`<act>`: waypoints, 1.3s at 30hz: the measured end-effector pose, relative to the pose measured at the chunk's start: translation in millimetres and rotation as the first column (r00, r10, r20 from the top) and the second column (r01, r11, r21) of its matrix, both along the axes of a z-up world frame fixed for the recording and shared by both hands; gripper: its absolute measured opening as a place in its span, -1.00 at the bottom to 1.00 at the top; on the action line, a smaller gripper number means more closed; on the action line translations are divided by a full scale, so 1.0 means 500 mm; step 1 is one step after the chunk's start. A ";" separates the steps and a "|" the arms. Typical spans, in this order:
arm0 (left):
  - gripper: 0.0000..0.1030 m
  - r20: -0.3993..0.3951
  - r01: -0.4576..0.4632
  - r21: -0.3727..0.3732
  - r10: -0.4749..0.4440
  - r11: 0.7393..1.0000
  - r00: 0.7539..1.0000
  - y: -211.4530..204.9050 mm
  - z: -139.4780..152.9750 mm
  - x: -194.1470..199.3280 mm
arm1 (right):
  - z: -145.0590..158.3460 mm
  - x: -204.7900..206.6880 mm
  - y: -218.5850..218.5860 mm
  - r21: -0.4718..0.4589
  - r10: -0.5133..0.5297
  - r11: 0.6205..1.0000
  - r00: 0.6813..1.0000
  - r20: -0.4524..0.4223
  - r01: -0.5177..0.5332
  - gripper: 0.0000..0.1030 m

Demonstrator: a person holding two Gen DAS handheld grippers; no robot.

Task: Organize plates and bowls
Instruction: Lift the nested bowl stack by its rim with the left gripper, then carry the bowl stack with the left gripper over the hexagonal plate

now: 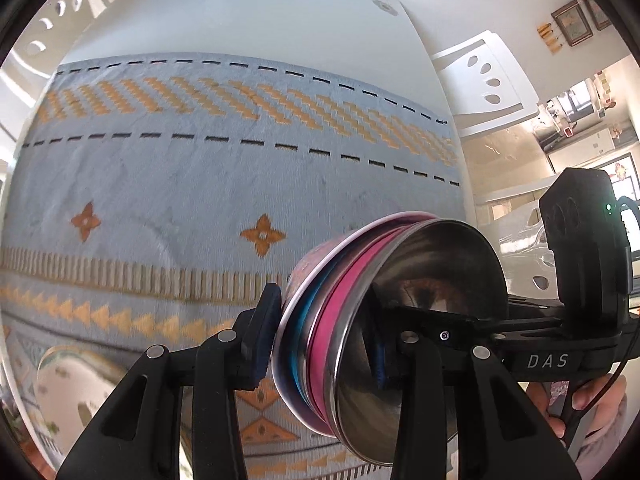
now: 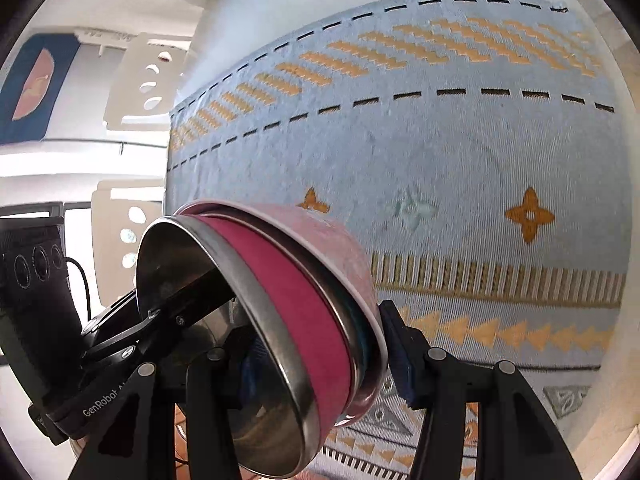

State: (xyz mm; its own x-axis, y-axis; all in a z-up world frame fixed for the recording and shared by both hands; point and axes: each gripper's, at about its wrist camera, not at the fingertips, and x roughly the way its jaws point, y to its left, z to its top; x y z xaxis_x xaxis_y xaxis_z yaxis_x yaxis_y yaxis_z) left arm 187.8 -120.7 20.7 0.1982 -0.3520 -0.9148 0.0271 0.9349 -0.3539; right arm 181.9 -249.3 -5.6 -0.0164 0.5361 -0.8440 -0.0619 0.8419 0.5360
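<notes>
A nested stack of bowls [image 1: 420, 264] hangs tilted on its edge above the table. A shiny steel bowl lies innermost, then a pink one, a blue one and a pale pink patterned one outermost. My left gripper [image 1: 320, 344] is shut on the stack's near rim, one pad on the outer wall and one inside the steel bowl. My right gripper [image 2: 320, 356] clamps the same stack of bowls [image 2: 304, 300] from the opposite side in the same way. Each gripper shows in the other's view, reaching into the steel bowl.
Below lies a light blue tablecloth [image 1: 200, 184] with orange patterns on a white table [image 1: 240, 12]. White chairs [image 1: 484, 76] stand at the table's side. A pale patterned dish [image 1: 60, 380] sits at the lower left. A person's hand [image 1: 592, 400] holds the right gripper.
</notes>
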 end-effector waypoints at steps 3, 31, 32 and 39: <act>-0.31 0.002 -0.027 0.006 0.027 1.000 1.000 0.020 0.006 -0.041 | 0.009 -0.032 0.011 0.005 0.029 1.000 1.000 0.001 -0.029 0.01; -0.27 -0.022 -0.035 -0.022 0.035 0.999 0.999 0.452 -0.055 -0.262 | -0.048 -0.290 0.440 -0.054 0.094 0.994 0.996 -0.010 -0.094 0.01; -0.27 -0.024 -0.034 -0.024 0.034 0.999 0.999 0.461 -0.062 -0.266 | -0.055 -0.296 0.449 -0.054 0.089 0.995 0.996 -0.013 -0.089 0.01; -0.28 0.002 0.019 -0.015 -0.019 1.000 1.000 0.484 -0.080 -0.276 | -0.076 -0.329 0.495 -0.077 0.065 0.995 0.998 0.014 -0.063 0.01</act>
